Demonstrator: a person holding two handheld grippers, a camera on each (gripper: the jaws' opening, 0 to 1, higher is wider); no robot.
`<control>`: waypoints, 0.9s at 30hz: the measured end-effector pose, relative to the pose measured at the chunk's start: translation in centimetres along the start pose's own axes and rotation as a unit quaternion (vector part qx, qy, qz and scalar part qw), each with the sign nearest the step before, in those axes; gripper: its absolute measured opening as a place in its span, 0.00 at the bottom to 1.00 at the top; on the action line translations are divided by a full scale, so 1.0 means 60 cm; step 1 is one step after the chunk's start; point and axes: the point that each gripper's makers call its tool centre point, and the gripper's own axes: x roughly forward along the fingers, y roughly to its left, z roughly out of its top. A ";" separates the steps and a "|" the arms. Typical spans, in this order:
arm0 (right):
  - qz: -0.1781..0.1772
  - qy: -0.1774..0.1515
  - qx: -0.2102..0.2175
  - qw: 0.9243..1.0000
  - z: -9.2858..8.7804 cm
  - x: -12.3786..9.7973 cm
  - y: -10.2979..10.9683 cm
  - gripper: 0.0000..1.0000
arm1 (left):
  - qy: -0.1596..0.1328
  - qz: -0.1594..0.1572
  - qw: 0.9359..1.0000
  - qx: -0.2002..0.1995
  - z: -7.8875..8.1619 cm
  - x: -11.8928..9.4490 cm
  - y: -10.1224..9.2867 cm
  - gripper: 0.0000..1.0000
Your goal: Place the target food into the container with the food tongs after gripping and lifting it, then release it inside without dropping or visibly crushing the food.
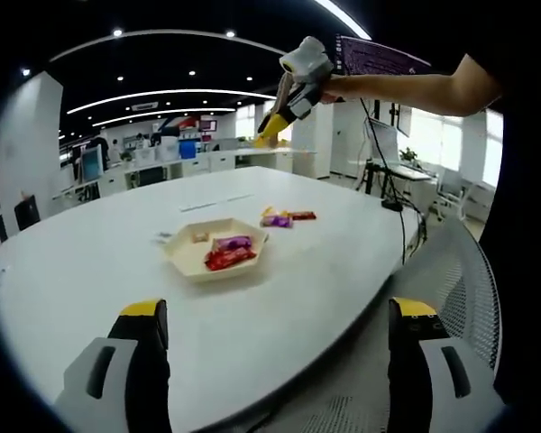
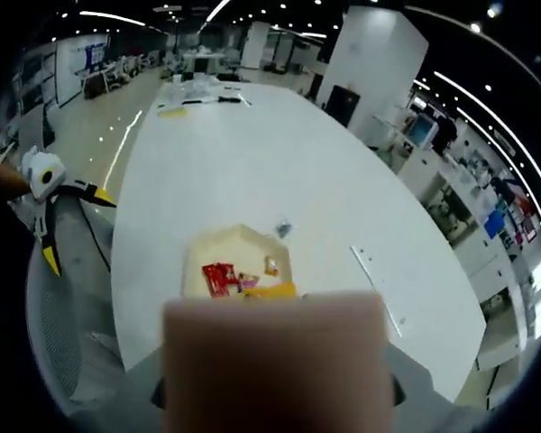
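the left gripper (image 1: 275, 356) is sitting low at the near edge of the white table (image 1: 90, 244), its yellow-tipped jaws spread wide with nothing between them. the right gripper (image 1: 284, 108) is hanging high above the far side of the table on an outstretched arm; its jaws are looking pressed together, though whether anything is pinched there is too small to tell. in the right gripper view a blurred beige block is covering that gripper's own jaws, so that view is settling nothing.

the hexagonal tray (image 1: 182, 262) is resting mid-table, already holding a red wrapped snack (image 1: 229, 258), a purple wrapped snack (image 1: 233, 242) and a small brownish piece. just beyond it, two more wrapped snacks (image 1: 287, 217) are lying on the bare table, near the tray but apart from it; these are likely the food still waiting to go in. no tongs are making themselves out in either view.

the risks from here, as a judgement: the right gripper is working from well above, so any release from that height is likely letting a light wrapper bounce off the tray's shallow rim. the wrappers are looking glossy and flat, so a pinch on an edge is risking a slip mid-lift, while squeezing harder is risking crushing the contents. the blocked right gripper view is making aiming harder still.
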 end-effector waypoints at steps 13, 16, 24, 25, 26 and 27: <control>0.016 -0.011 -0.019 1.000 0.038 0.036 0.012 0.22 | -0.001 0.010 1.000 -0.008 -0.004 -0.005 0.006 0.99; 0.023 -0.011 -0.022 0.999 0.047 0.049 0.018 0.22 | -0.001 0.014 1.000 -0.010 -0.006 -0.006 0.009 0.99; 0.038 -0.014 -0.031 0.999 0.068 0.073 0.027 0.22 | 0.002 0.020 1.000 -0.012 -0.011 -0.010 0.014 0.99; 0.040 -0.014 -0.033 0.999 0.069 0.075 0.028 0.22 | 0.002 0.020 1.000 -0.013 -0.011 -0.010 0.015 0.99; 0.041 -0.014 -0.035 0.998 0.071 0.078 0.029 0.22 | 0.002 0.022 1.000 -0.015 -0.012 -0.010 0.016 0.99; 0.042 -0.014 -0.036 0.998 0.072 0.080 0.029 0.22 | 0.002 0.023 1.000 -0.015 -0.012 -0.010 0.017 0.99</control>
